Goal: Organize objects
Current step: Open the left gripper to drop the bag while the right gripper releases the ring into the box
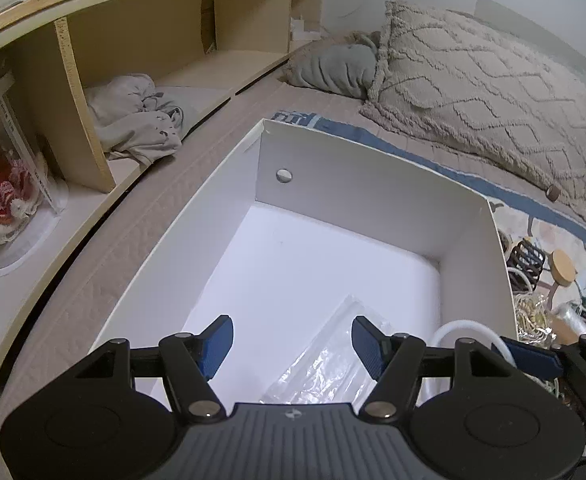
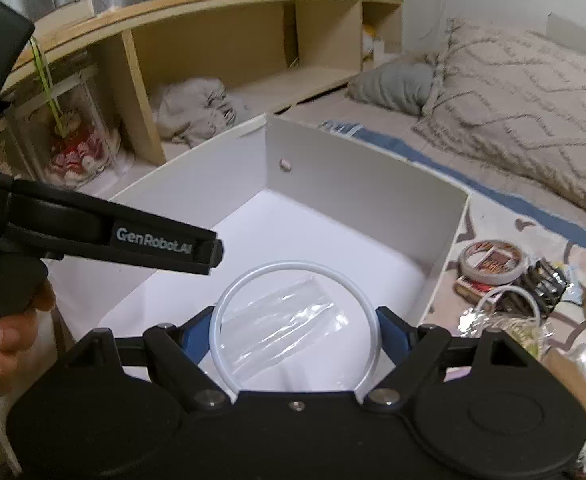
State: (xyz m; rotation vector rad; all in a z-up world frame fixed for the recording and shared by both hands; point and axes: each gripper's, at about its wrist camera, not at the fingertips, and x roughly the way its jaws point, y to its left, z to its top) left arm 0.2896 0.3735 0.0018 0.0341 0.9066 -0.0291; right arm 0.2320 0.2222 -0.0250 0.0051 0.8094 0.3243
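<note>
Landmark: white box [image 2: 357, 184] on bed. R gripper [image 2: 297, 332] clamped on white ring [image 2: 229, 300], held over box interior (ring spans both blue pads). L gripper [image 1: 292, 346] jaws apart, nothing between, also above box. Clear plastic bag [image 2: 281, 324] lies on box floor. Clutter pile [image 2: 505, 280] just outside box's right wall.

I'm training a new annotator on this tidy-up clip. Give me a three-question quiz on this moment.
1. True or false: the left gripper holds the clear plastic bag.
2. What does the right gripper grip?
A. tape roll
B. white ring
C. wooden lid
3. Fill in: the bag lies inside the white ____.

Key:
1. False; its jaws are open above the bag.
2. B; the ring sits between the fingers, over the box.
3. box
</note>
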